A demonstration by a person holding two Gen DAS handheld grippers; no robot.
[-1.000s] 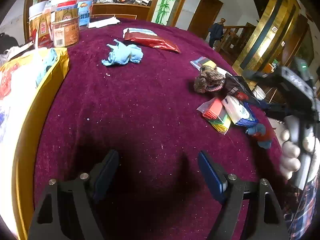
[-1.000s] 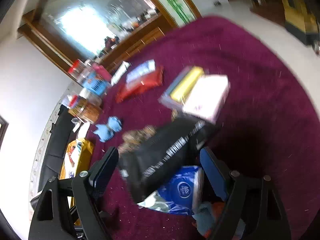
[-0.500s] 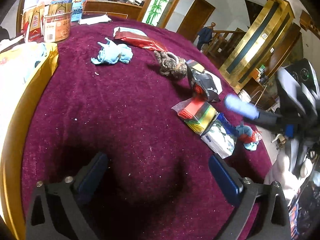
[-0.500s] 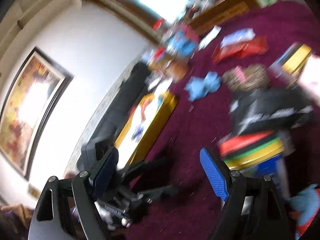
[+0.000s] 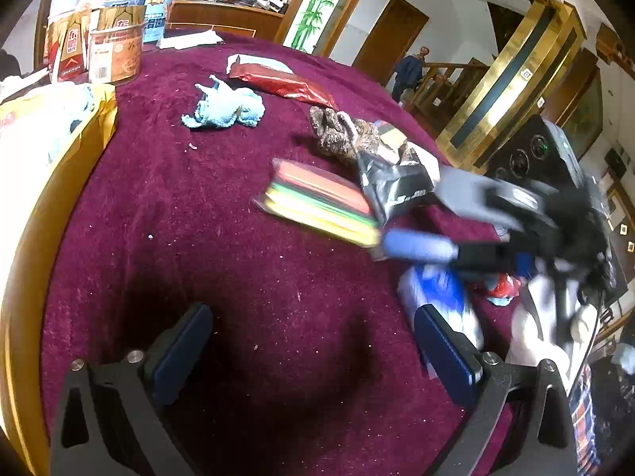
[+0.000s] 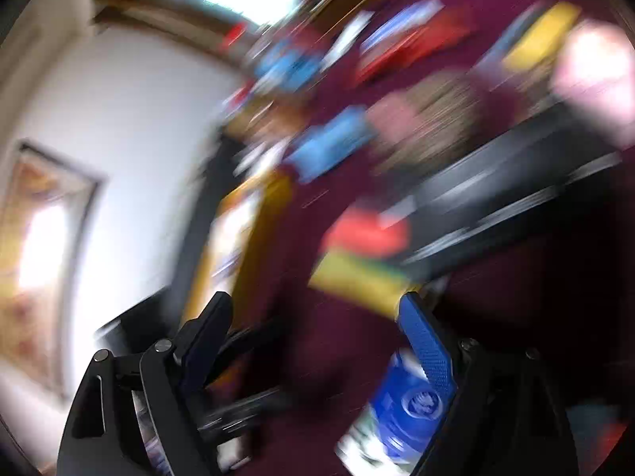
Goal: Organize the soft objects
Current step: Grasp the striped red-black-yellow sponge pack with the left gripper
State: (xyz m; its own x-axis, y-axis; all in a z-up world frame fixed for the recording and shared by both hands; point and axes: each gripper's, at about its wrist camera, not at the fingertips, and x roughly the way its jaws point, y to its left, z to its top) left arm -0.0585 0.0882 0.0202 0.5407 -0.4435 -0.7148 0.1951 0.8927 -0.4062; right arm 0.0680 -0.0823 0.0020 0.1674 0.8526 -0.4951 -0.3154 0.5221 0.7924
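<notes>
1. The left gripper [image 5: 311,341] is held wide apart over a bare stretch of the maroon cloth [image 5: 206,214]; its jaws have just been opening, with nothing between them.
2. The right gripper [image 6: 313,329] is also seen apart and empty, and the right wrist view is blurred.
3. A yellow tray [image 5: 85,135] borders the cloth on the left.
4. The blue rag [image 5: 224,109] and the brown knitted piece [image 5: 341,133] lie farther off, near a colored packet [image 5: 321,202].

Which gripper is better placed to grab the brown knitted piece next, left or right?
Right, probably. In the left wrist view the right gripper sits open by the black bag, just short of the brown knitted piece. The left gripper, open, hangs over bare cloth, farther off.
</notes>
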